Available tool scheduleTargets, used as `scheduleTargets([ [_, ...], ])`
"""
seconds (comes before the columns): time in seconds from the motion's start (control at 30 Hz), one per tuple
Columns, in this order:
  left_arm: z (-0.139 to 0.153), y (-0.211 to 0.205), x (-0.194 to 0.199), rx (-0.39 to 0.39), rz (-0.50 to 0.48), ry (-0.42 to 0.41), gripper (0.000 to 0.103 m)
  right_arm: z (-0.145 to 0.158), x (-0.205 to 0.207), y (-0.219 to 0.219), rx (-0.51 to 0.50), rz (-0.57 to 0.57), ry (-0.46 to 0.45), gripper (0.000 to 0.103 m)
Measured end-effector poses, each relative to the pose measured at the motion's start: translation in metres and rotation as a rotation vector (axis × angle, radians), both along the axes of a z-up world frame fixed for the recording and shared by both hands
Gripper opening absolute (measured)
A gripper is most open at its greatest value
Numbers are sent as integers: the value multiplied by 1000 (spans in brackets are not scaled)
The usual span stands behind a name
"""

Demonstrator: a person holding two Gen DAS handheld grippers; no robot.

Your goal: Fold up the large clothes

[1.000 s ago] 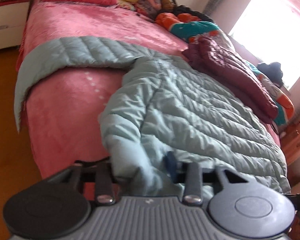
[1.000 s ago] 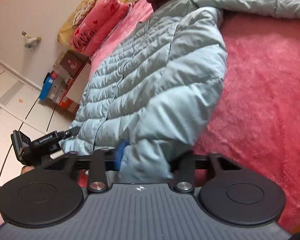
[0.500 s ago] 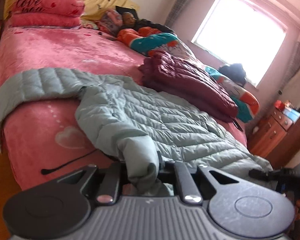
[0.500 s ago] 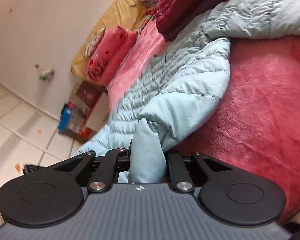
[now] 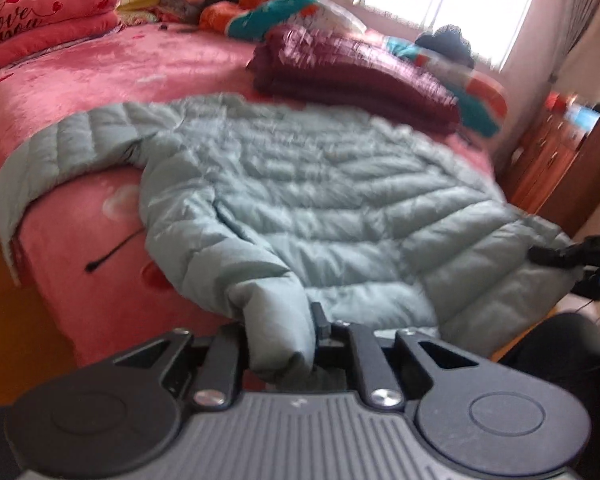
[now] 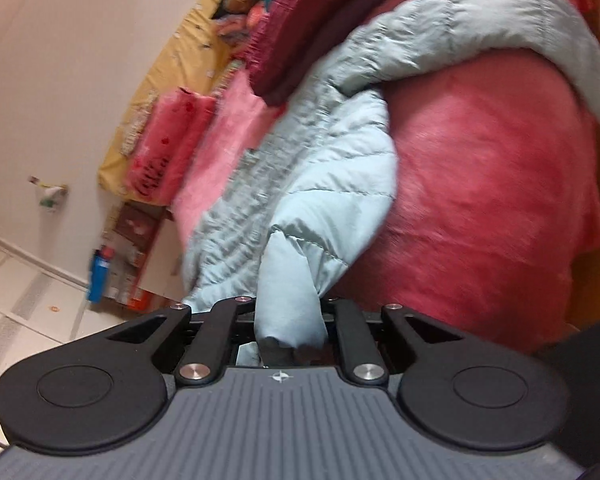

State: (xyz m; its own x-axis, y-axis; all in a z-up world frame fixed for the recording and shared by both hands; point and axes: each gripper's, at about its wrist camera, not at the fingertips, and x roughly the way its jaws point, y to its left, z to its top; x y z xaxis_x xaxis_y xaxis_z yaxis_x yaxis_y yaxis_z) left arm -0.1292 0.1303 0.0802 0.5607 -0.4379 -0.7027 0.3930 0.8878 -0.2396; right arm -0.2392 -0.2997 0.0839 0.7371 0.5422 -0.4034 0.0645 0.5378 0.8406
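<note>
A pale grey-green puffer jacket (image 5: pixel 308 184) lies spread across the pink bed (image 5: pixel 148 64), one sleeve (image 5: pixel 72 140) stretched out to the left and hanging over the edge. My left gripper (image 5: pixel 278 332) is shut on a bunched corner of the jacket's near edge, lifted off the bed. In the right wrist view the same jacket (image 6: pixel 332 168) runs away from my right gripper (image 6: pixel 290 320), which is shut on another pinched fold of its edge. The right gripper's dark body (image 5: pixel 572 254) shows at the jacket's right corner in the left wrist view. Fabric hides both sets of fingertips.
A folded maroon puffer garment (image 5: pixel 352 68) lies beyond the jacket, with pink pillows (image 5: pixel 48 28) and colourful bedding (image 5: pixel 268 16) at the head. A wooden dresser (image 5: pixel 560 164) stands right of the bed. A thin black cord (image 5: pixel 112 252) lies on the blanket. Boxes and a blue bottle (image 6: pixel 100 272) sit by the wall.
Both grippers have closed on the jacket's near edge and risen, pulling the pinched fabric up off the bed. Both views have rolled, and more of the room now shows.
</note>
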Motion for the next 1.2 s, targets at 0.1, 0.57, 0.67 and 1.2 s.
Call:
scheduleTargets([
  [0.1,-1,5,4,36,36,20,18,2,5,6,-92,-8,64,21],
  [0.57,56,16,-12,126,206,-184,87,32,-7,-4,-457,-216,-37,86],
  [0.67,62,7,0,88,182,-237,89,47,5,15,-562,-209,-160,87],
  [1.2,-32,-55,102,155,276,-291,89,-18,172,93,-856,-51,-262,87],
])
